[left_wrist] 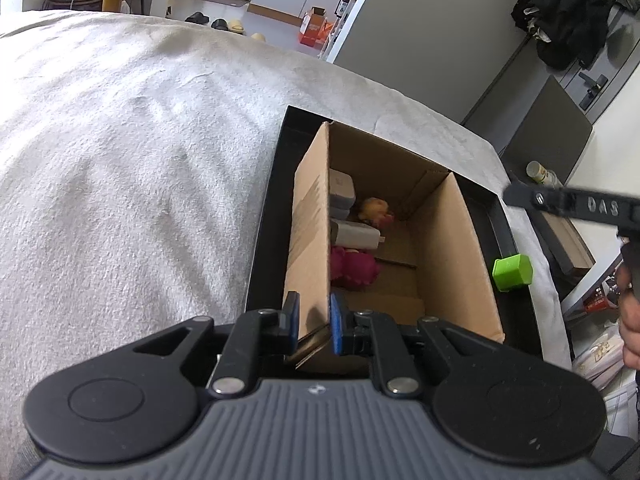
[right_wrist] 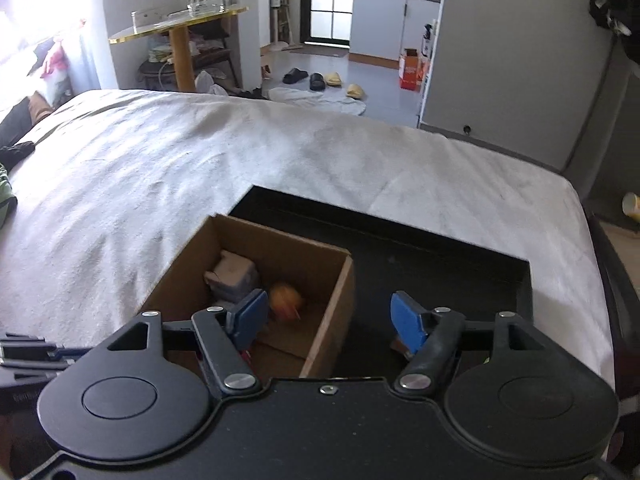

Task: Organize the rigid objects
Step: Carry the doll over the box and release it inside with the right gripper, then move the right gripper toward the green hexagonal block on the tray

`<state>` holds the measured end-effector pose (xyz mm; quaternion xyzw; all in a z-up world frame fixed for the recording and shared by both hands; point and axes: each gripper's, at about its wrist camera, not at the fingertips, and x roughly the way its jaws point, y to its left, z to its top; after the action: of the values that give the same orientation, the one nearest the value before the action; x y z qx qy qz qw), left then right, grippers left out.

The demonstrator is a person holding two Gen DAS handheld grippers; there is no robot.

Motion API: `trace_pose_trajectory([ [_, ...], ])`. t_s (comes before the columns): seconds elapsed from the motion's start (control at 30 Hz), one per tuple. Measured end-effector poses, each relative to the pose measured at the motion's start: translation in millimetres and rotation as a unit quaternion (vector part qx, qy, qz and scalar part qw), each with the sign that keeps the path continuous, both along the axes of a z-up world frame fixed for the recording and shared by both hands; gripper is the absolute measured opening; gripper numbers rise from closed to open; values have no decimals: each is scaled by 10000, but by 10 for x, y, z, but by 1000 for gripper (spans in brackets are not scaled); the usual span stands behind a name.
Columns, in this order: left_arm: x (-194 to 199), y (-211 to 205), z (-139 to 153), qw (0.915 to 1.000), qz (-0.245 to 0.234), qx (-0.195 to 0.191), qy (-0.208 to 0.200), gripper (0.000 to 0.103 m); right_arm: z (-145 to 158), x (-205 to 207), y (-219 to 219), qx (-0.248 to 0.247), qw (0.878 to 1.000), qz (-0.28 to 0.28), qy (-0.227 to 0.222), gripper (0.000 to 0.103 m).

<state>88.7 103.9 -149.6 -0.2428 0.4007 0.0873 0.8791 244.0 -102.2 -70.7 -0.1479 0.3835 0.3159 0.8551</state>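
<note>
A brown cardboard box point(left_wrist: 452, 248) stands open in a black tray point(left_wrist: 266, 216) on a bed. Inside the box lie grey blocks point(left_wrist: 340, 192), a yellow-orange toy point(left_wrist: 374, 208), a white piece point(left_wrist: 354, 234) and a magenta toy point(left_wrist: 354, 268). My left gripper point(left_wrist: 315, 320) is shut on the box's left wall near its front corner. A green cube point(left_wrist: 512, 272) shows just right of the box over the tray's right side; I cannot tell whether it rests there. My right gripper point(right_wrist: 328, 320) is open above the box's point(right_wrist: 280, 248) right wall, with nothing between the pads. One of its black fingers point(left_wrist: 560, 200) reaches in above the cube.
A white blanket point(right_wrist: 200, 168) covers the bed around the tray point(right_wrist: 420, 256). A person's hand point(left_wrist: 630, 320) is at the right edge. Beyond the bed are slippers point(right_wrist: 316, 80), an orange carton point(right_wrist: 410, 70) and a wooden table with bottles point(right_wrist: 180, 24).
</note>
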Motion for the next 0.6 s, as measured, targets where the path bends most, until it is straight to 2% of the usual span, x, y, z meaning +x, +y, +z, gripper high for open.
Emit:
trace_pose_trajectory([
  [0.13, 6, -9, 6, 10000, 12, 24, 7, 15, -71, -29, -186, -16, 10000, -67, 26, 68],
  [0.3, 11, -27, 9, 10000, -6, 85, 48, 15, -89, -69, -429, 152, 9994, -260, -146, 70],
  [0.47, 19, -50, 13, 9998, 0, 170, 88, 15, -127, -35, -642, 274, 9987, -428, -56, 70],
  [0.6, 21, -65, 22, 9997, -1, 224, 110, 15, -175, 10, -803, 411, 9977, -514, 177, 70],
])
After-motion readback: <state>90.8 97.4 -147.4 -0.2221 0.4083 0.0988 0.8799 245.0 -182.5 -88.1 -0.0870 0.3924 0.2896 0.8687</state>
